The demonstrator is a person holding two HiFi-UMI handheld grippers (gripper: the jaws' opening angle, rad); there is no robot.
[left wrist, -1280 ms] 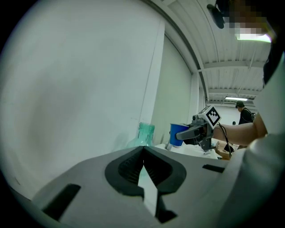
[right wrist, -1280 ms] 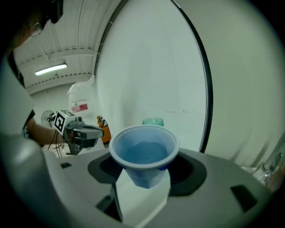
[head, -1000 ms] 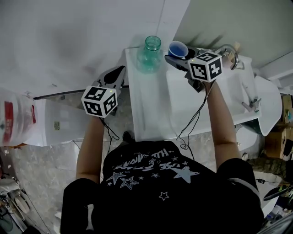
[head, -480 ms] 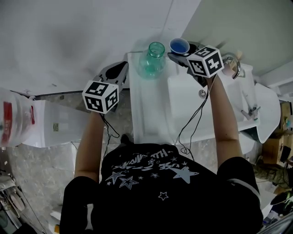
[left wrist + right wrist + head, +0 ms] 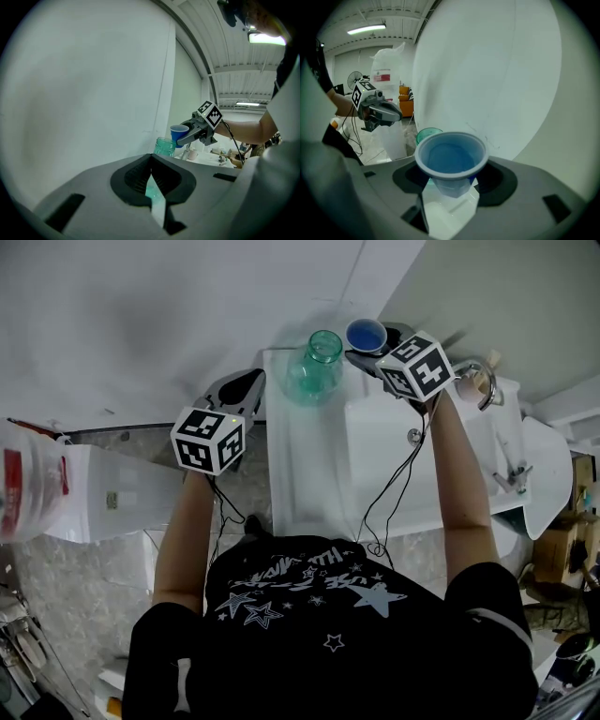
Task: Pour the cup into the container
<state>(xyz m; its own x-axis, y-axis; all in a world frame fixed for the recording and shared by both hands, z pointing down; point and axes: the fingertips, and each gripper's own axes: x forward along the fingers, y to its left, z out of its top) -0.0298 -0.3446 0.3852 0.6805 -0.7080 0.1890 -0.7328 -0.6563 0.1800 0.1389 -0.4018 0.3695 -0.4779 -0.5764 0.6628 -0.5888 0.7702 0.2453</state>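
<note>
- While it hangs beyond the left edge of the white counter (image 5: 309, 465), the left gripper (image 5: 246, 382) has its jaws pressed together, empty.
- A teal glass jar (image 5: 317, 364) stands upright on that counter.
- Just right of the jar's mouth, the right gripper (image 5: 364, 352) clamps the blue cup (image 5: 366, 335), held upright.

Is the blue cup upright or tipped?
Upright: the blue cup sits rim-up in the right gripper, beside the green jar.

blue cup (image 5: 366, 335) raised, nearer container (image 5: 314, 371) mouth
</note>
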